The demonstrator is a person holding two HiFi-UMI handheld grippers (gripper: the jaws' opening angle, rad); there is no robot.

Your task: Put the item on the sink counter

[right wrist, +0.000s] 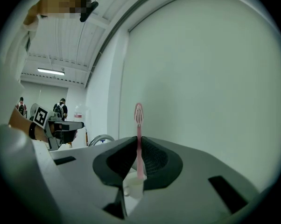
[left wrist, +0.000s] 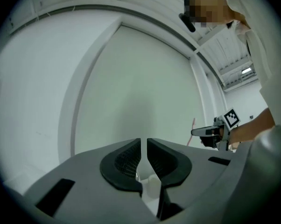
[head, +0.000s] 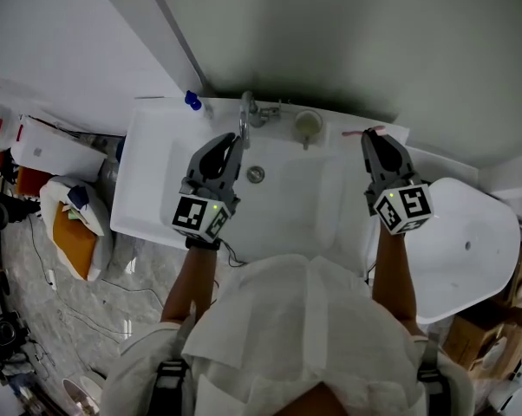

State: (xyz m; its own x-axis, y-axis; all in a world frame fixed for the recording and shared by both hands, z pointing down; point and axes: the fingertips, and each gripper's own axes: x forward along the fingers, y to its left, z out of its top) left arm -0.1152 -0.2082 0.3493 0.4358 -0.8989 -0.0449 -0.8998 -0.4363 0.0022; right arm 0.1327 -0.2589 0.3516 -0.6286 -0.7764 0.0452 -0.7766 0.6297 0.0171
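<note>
A pink toothbrush (right wrist: 138, 120) stands upright between the pads of my right gripper (right wrist: 139, 146), which is shut on its handle, bristle head up. In the head view that right gripper (head: 371, 139) hovers over the right end of the white sink counter (head: 148, 172), with the toothbrush (head: 365, 132) poking out past its tips. My left gripper (head: 231, 143) hangs over the basin just in front of the faucet (head: 246, 115). In the left gripper view, the left gripper (left wrist: 144, 146) is closed to a thin slit with nothing in it.
A small cup (head: 309, 124) and a blue-capped bottle (head: 192, 101) stand on the counter's back edge. The drain (head: 256, 174) is in the basin. A white toilet (head: 469, 241) sits to the right, and a bin with an orange bag (head: 75, 241) to the left.
</note>
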